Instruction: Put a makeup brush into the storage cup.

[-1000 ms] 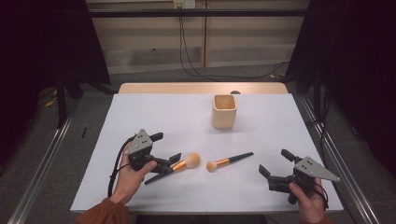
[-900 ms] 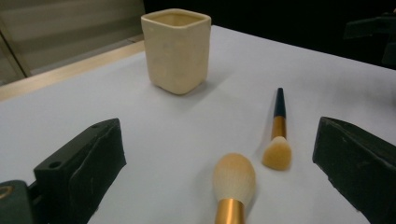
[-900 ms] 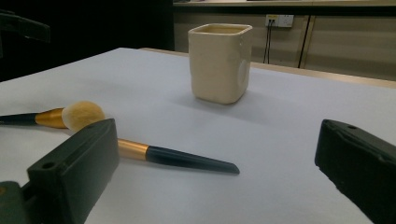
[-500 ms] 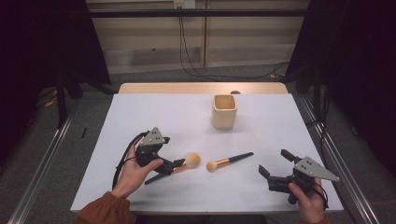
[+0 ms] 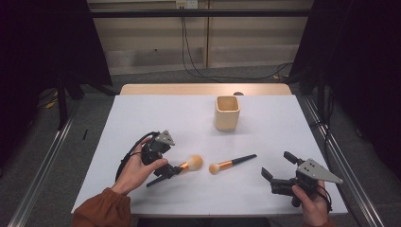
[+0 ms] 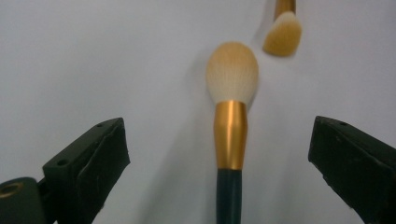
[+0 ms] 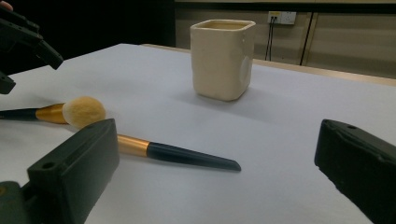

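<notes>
Left claw over round brush, jaws wide, nothing gripped

Left claw (image 5: 166,171) straddles the round brush (image 6: 231,116) lying flat on the table (image 5: 142,118), handle centred between the jaws, untouched; second brush (image 5: 231,163) just beyond it; right claw (image 5: 279,171) open, empty, well apart

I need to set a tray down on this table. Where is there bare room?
Bare: the far-left stretch of the table left of the cup, and the strip right of it. Crowded: the near middle, where two brushes lie between the hand-held grippers.
</notes>
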